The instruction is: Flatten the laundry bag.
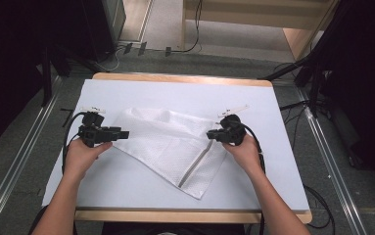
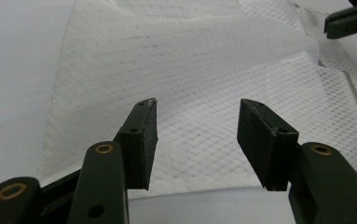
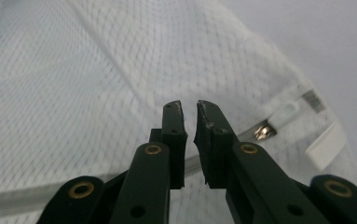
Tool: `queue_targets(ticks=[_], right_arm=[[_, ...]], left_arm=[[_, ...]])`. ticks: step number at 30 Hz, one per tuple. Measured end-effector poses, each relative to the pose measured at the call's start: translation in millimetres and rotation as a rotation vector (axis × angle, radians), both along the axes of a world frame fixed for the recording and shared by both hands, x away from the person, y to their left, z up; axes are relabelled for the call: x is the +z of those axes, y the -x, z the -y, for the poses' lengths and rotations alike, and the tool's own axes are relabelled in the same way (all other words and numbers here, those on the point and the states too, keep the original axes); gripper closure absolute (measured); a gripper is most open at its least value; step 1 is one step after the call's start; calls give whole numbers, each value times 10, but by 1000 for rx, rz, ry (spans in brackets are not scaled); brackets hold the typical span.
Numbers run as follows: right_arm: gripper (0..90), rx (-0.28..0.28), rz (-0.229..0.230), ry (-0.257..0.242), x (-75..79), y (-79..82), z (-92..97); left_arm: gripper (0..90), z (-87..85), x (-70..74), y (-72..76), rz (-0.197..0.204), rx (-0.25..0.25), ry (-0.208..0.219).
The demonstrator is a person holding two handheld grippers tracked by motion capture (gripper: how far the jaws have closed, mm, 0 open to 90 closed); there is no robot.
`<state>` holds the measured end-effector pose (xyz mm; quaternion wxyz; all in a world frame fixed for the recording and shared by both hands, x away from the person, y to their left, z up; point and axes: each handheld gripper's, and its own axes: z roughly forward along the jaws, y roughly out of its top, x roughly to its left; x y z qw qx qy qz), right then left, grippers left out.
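Observation:
A white mesh laundry bag (image 1: 170, 142) lies flat and slanted in the middle of the white-covered table (image 1: 258, 98), its zipper (image 1: 195, 166) running along the right side. My left gripper (image 1: 124, 133) hovers at the bag's left edge with its jaws wide apart and nothing between them; in the left gripper view (image 2: 198, 102) the mesh (image 2: 190, 70) lies under them. My right gripper (image 1: 209, 134) is at the bag's right edge. In the right gripper view (image 3: 190, 105) a narrow gap separates its jaws, nothing is in it, and the metal zipper pull (image 3: 264, 130) lies just beyond.
The table's wooden edge (image 1: 185, 215) runs along the near side. Floor rails (image 1: 18, 161) flank the table, cables (image 1: 317, 205) trail on the right, and dark stands (image 1: 317, 78) rise at the back corners. White table surface surrounds the bag.

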<state>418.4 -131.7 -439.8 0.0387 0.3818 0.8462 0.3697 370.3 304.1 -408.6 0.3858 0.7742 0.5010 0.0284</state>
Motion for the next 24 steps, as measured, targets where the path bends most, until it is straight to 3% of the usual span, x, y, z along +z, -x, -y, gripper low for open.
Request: queue_targets(ticks=[8, 12, 16, 21, 24], right_arm=[[637, 19, 14, 21, 27, -377, -204], [557, 14, 29, 6, 37, -566, -308], [438, 33, -17, -40, -28, -763, -401], [448, 63, -30, 2, -156, -844, -591], [581, 76, -41, 48, -208, -836, -698]], left_arm=[[486, -47, -1, 76, 6, 34, 11], [487, -86, -14, 104, 5, 43, 8], [487, -103, -29, 108, 1, 48, 8], [487, -92, -50, 93, -6, 39, 2], [487, -73, -52, 85, -5, 32, -6]])
